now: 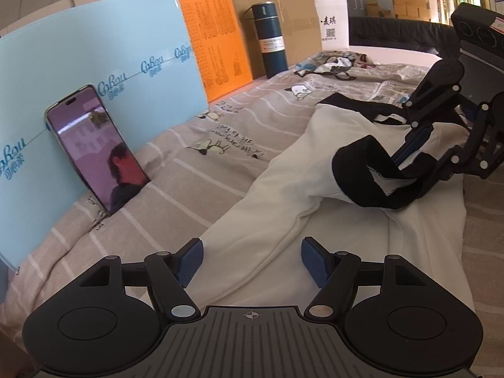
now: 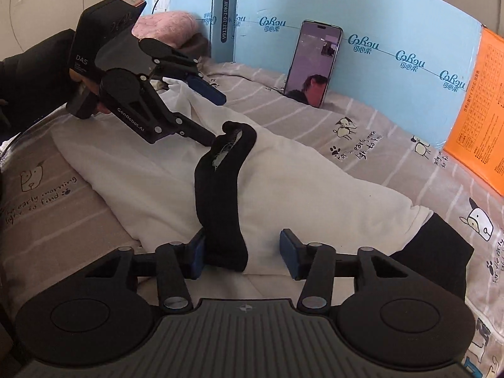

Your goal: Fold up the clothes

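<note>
Left tongs (image 1: 251,260) gaping over white garment (image 1: 283,201) spread on patterned bed sheet (image 1: 195,170), right tongs (image 2: 242,253) parted, black cuff (image 2: 220,195) between them against one pad, phone (image 2: 312,63) propped on blue board (image 2: 393,15) beyond.

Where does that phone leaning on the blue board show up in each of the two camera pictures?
Left wrist view: the phone stands at the left, leaning on the light blue board.
Right wrist view: the phone stands at upper centre-right, against the same board.
Shared landmark: the orange sheet beside the board, at the right edge of the right wrist view.
</note>
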`<state>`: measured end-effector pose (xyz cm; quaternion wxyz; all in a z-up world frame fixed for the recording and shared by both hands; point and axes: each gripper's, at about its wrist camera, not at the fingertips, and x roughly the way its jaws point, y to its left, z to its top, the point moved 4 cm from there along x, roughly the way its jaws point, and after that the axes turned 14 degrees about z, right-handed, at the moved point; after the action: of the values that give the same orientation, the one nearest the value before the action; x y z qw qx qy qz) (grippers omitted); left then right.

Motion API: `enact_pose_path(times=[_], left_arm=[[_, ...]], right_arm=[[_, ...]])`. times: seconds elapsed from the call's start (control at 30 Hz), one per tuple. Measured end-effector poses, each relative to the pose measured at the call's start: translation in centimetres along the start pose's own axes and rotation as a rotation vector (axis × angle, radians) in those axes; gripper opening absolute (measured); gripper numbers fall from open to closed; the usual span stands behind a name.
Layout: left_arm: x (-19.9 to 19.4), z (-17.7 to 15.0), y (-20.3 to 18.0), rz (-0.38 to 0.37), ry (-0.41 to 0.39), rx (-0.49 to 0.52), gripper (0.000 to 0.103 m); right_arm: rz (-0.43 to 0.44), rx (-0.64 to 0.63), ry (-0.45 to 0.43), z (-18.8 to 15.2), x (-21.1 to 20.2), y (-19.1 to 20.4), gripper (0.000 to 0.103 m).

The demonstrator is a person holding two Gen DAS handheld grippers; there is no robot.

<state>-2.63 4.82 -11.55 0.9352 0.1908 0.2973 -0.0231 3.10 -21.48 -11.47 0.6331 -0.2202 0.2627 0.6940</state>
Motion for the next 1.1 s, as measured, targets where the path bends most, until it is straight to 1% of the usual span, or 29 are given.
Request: enact_pose_path(times=[0.03,0.07,0.13,0.2,0.23,0.27,0.3,0.33,0.4,0.43,0.47,0.53,0.67,0.73,0.77,0.83,0.87,0.9,0.97,1.07,1.1], left_arm=[[0.3,0.1,-0.2,-0.025,-0.002,0.004,0.071],[0.6,0.2,-0.2,-0.031,-0.004,0.005,0.071],[1.2,0.4,-0.3,-0.038,-0.007,0.001,0.072],[1.6,0.6,0.0,-0.03,-0.006,-0.021,0.072],[1.7,0.7,0.1,-0.028,-0.007,-0.031,0.07],[1.8,0.8,0.1,-0.028,-0.011,-0.04,0.067],[1.9,0.9,0.3,-0.028,-0.016,-0.045,0.05],[2.0,1.0,0.4,-0.023,-0.021,-0.05,0.041],[2.3,1.3,0.9,0.006,-0.032,-0.057,0.016],[2.5,1.5,1.2,0.025,-0.035,-0.06,0.01],[3.0,1.8,1.7,0.05,-0.035,-0.063,0.008],[3.9,2.2,2.5,0.094,-0.032,-0.066,0.008],[6.4,2.6,3.9,0.112,-0.013,-0.049,0.009],[7.2,2.6,4.5,0.107,-0.009,-0.044,0.016],[7.5,2.6,4.8,0.103,-0.009,-0.041,0.016],[7.6,2.3,5.7,0.102,-0.008,-0.04,0.023],[7.6,2.2,6.2,0.107,-0.006,-0.041,0.028],[7.4,2.0,6.8,0.123,-0.001,-0.041,0.032],[7.0,1.5,8.1,0.166,0.015,-0.035,0.034],[6.2,0.9,10.3,0.307,0.067,-0.02,0.033],[5.7,0.8,11.1,0.342,0.077,-0.028,0.033]], right_arm=[[0.016,-0.007,-0.013,0.3,-0.2,-0.2,0.022],[0.018,-0.018,-0.035,0.8,-0.5,-0.4,0.018],[-0.033,-0.043,-0.092,2.0,-1.4,-1.1,0.011],[-0.096,-0.056,-0.148,3.2,-2.2,-2.3,0.01],[-0.133,-0.062,-0.176,3.7,-2.5,-3.0,0.01],[-0.171,-0.069,-0.204,4.3,-2.8,-3.7,0.01],[-0.202,-0.075,-0.226,4.9,-2.9,-4.5,0.01],[-0.232,-0.082,-0.248,5.4,-3.0,-5.3,0.01],[-0.262,-0.097,-0.268,6.3,-2.5,-6.8,0.01],[-0.276,-0.105,-0.278,6.8,-2.2,-7.6,0.01],[-0.286,-0.108,-0.28,7.2,-1.8,-8.3,0.01],[-0.3,-0.111,-0.281,8.0,-1.0,-9.8,0.01],[-0.321,-0.091,-0.262,9.0,1.1,-13.6,0.01],[-0.318,-0.081,-0.236,9.3,2.6,-15.3,0.01],[-0.315,-0.069,-0.222,9.2,3.4,-16.2,0.01],[-0.311,-0.043,-0.193,8.8,4.8,-17.8,0.01],[-0.309,-0.032,-0.182,8.5,5.4,-18.4,0.01],[-0.305,-0.017,-0.171,8.2,6.0,-19.0,0.01],[-0.297,0.008,-0.155,7.5,6.8,-20.0,0.01],[-0.291,0.017,-0.15,7.4,7.2,-20.5,0.01],[-0.294,0.011,-0.148,7.6,7.2,-20.6,0.01]])
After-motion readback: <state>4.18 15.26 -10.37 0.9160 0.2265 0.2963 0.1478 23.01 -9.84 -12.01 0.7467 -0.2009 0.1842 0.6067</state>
